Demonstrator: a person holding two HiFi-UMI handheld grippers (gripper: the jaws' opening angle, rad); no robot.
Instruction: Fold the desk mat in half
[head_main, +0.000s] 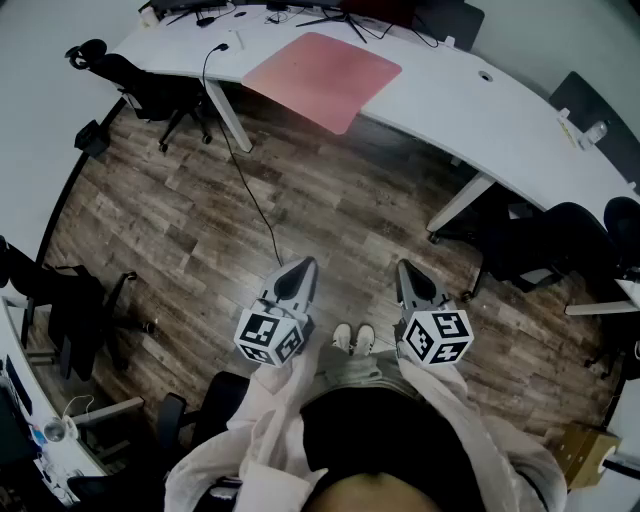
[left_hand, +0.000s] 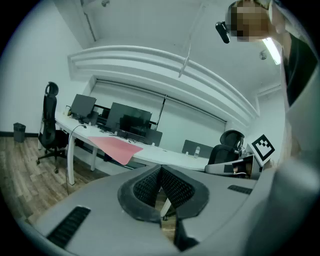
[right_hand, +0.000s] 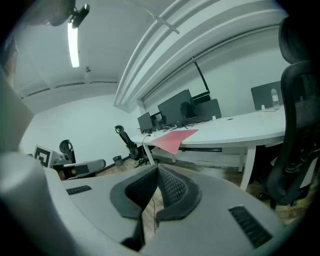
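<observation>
A pink desk mat (head_main: 322, 76) lies flat on the long white desk (head_main: 450, 100), one corner hanging over the near edge. It also shows far off in the left gripper view as the mat (left_hand: 116, 147) and in the right gripper view as the mat (right_hand: 172, 139). My left gripper (head_main: 300, 272) and right gripper (head_main: 408, 272) are held low in front of the person, over the wooden floor, well short of the desk. Both are shut with nothing between their pads.
Monitors (left_hand: 129, 121) and cables sit at the desk's back. A black cable (head_main: 245, 170) hangs from the desk to the floor. Office chairs stand at the left (head_main: 150, 90) and the right (head_main: 545, 245). The person's shoes (head_main: 354, 338) are between the grippers.
</observation>
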